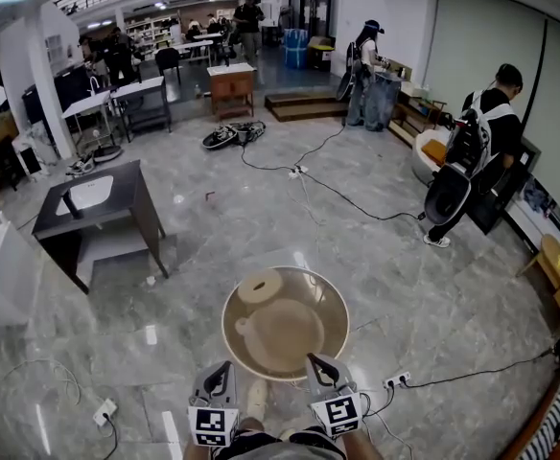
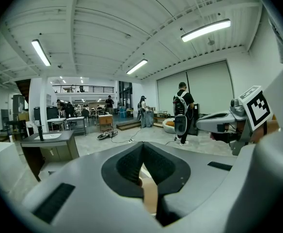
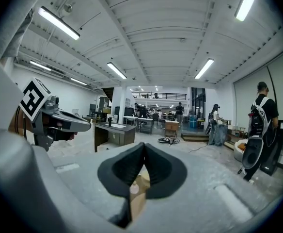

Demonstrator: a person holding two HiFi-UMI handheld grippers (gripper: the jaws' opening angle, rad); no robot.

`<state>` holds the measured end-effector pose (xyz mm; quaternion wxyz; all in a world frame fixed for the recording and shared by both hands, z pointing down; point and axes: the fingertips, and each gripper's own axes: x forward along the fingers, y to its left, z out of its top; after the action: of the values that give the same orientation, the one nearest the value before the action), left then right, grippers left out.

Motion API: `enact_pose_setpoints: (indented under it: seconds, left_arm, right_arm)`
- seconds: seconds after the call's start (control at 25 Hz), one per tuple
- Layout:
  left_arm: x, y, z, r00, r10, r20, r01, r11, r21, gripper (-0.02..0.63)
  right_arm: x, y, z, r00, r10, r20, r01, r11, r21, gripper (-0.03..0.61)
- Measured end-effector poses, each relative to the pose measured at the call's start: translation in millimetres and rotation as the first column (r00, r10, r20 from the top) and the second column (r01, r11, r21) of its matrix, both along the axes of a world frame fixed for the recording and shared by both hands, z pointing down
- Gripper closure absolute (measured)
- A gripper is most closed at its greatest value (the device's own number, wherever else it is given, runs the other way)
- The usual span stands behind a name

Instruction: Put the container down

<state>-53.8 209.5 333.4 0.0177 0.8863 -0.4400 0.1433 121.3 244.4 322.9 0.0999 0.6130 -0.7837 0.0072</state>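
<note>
A dark sink cabinet point(image 1: 117, 195) stands well off to the left on the marble floor point(image 1: 433, 295). The left gripper point(image 1: 220, 372) has its jaws clamped on the near rim of the container point(image 1: 330, 307). The container is a round tan basin held level above open floor, mouth up, with no long axis. The right gripper point(image 1: 318, 364) has its jaws pinching the same rim. A cable point(image 1: 472, 372) trails to the right.

The container point(image 1: 336, 307) hangs just ahead of the left tool point(image 1: 224, 366) and the right tool point(image 1: 315, 361), which stand side by side with its near rim between their closed jaws. Inside it, a small disc point(image 1: 260, 287) lies beyond the left tool, touching a larger round piece point(image 1: 282, 335). Well ahead and left of the left tool stands a table point(image 1: 127, 209) on the floor point(image 1: 261, 209), while a cable point(image 1: 357, 202) runs ahead of the right tool.
</note>
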Motion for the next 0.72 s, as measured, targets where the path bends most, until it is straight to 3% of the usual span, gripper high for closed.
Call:
enact_pose_setpoints:
  seconds: [0.72]
  left_arm:
    - [11.6,-12.2,-9.6,1.000,-0.001,-0.005,0.001,1.000,0.004,0.597]
  right_arm:
    - [6.7,-12.6,-9.7,1.000,-0.009,0.006,0.009,1.000,0.006,0.578]
